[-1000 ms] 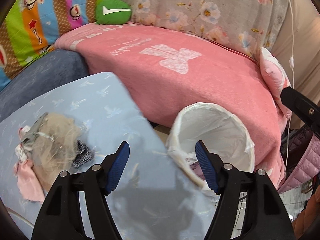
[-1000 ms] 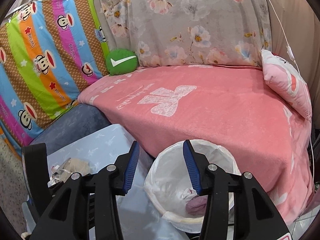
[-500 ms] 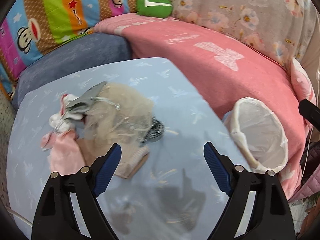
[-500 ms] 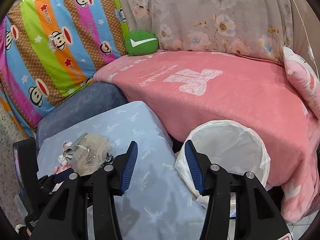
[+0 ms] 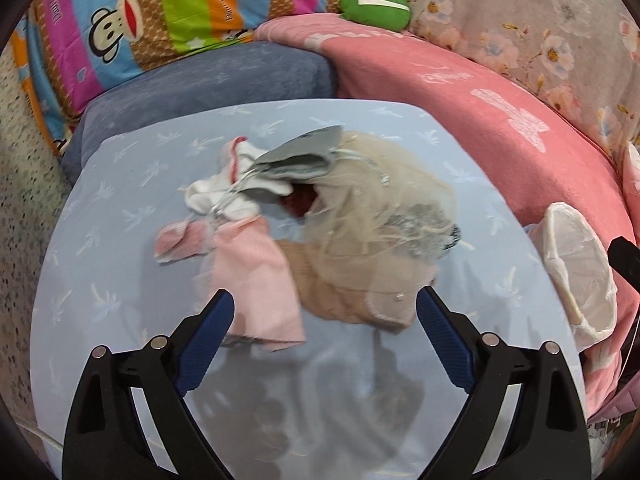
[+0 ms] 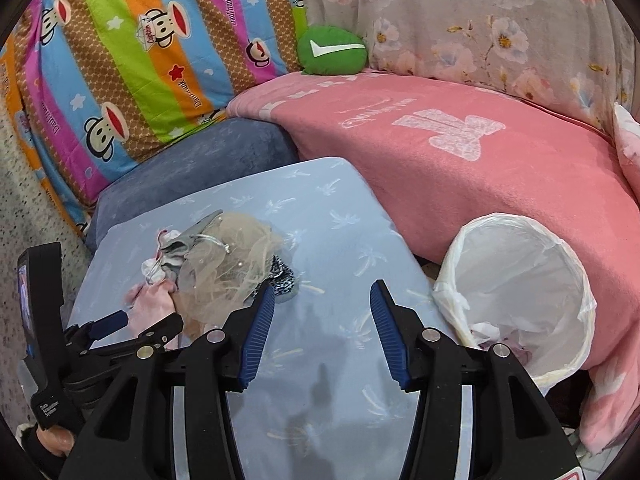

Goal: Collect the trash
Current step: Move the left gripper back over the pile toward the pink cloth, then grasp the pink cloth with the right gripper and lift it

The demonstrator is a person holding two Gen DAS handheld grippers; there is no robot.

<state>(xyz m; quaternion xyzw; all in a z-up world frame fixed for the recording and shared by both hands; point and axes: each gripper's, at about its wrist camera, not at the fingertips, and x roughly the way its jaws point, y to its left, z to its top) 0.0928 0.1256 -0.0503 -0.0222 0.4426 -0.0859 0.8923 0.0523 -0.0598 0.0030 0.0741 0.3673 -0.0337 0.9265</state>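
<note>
Pile of soft scraps [image 5: 320,236] sits mid-table on the blue cloth-covered table [image 5: 460,152]. Lined bin [image 6: 520,292] stands off the table's right edge, against the pink blanket [image 6: 500,184], with a few scraps already in the bottom.

My left gripper [image 5: 326,340] hangs just short of the pile, jaws opening and nearly at full spread, nothing between them; the near edge of the pink cloth [image 5: 260,280] and the tan knit piece [image 5: 352,300] lie just ahead of the fingertips. My right gripper [image 6: 322,336] is about half open over bare tablecloth, between pile and bin, holding nothing.

Handling, as I judge it: all light and limp.
- The beige netting [image 5: 384,208] on top is flimsy and looks snag-prone, with thin wire or trim running through it. It may drag neighbours along.
- White and grey rags [image 5: 240,192] at the far left are loose.
- Nothing appears fragile or slippery.

Best hold: pinch a bunched fold of the pink cloth or the thick tan knit edge, not the netting. A single flat layer could slip out of the pads.
</note>
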